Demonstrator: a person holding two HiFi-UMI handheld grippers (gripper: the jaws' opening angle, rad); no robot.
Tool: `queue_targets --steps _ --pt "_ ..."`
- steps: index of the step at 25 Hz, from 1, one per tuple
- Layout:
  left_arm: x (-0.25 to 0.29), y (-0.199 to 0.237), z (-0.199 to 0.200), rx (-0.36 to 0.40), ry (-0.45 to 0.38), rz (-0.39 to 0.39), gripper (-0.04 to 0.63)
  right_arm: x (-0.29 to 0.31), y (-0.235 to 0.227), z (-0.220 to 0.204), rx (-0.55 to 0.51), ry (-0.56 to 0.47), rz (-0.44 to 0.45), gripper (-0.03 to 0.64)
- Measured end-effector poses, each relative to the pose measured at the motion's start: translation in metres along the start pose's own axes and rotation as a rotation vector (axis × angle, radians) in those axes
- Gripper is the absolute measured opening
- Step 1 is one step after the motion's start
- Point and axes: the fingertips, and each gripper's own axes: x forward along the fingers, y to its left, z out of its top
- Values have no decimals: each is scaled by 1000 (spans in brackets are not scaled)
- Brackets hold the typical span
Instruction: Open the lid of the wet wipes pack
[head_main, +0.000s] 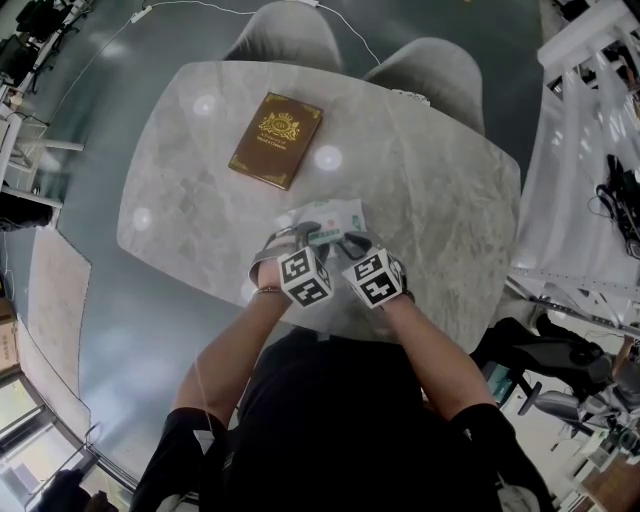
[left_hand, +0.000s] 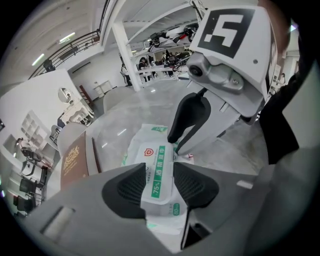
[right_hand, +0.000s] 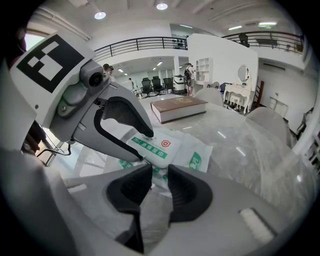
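Wet wipes pack (head_main: 335, 215) lies flat on the pale marbled tabletop (head_main: 430, 200), close to the person's edge and right under both tools. It looks like a soft film pouch, light and likely to slide or buckle on that glossy stone if pulled without being pinned. Its lid (left_hand: 156, 160), the white slab with the green stripe on top, is the one stiff part. It probably hinges along one side, so the place to take hold is its free lip, prying upward while the pouch is held down. The lid looks seated, or at most barely raised, so I judge the opening hardly begun.

Over the lid stands the left hand-held gripper (left_hand: 160, 176). Its jaws are spread wide and the lid fills the gap between them. In the right gripper view one tip meets the lid's far edge and the other its near edge, so the pads seem to bear on it across its width.

To one side, the right hand-held gripper (right_hand: 159, 180) has its jaws drawn narrow. The pouch's printed edge reaches in between the tips, and they appear to pinch it, steadying the pack.

A brown book (head_main: 276, 140) with a gold crest lies well apart, farther up the tabletop.
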Motion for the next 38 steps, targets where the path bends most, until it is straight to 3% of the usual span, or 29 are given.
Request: queue_targets --steps 7,15,20,24,34,38 --pt "-2 -3 1 34 1 -15 149 -1 -1 0 0 3 10 107" --pt "-9 -2 5 5 -22 -29 123 -1 -1 -2 3 -3 13 107" --pt "-18 4 13 0 -52 -14 110 -1 -1 -2 14 -6 14 107" --pt "-27 15 17 10 -75 26 58 -2 0 -2 23 2 16 107" --pt "-49 62 1 -56 -59 87 28 -12 -2 -3 101 -23 29 107" --pt "-46 77 -5 -153 -79 74 28 -22 -3 -7 147 -39 37 106"
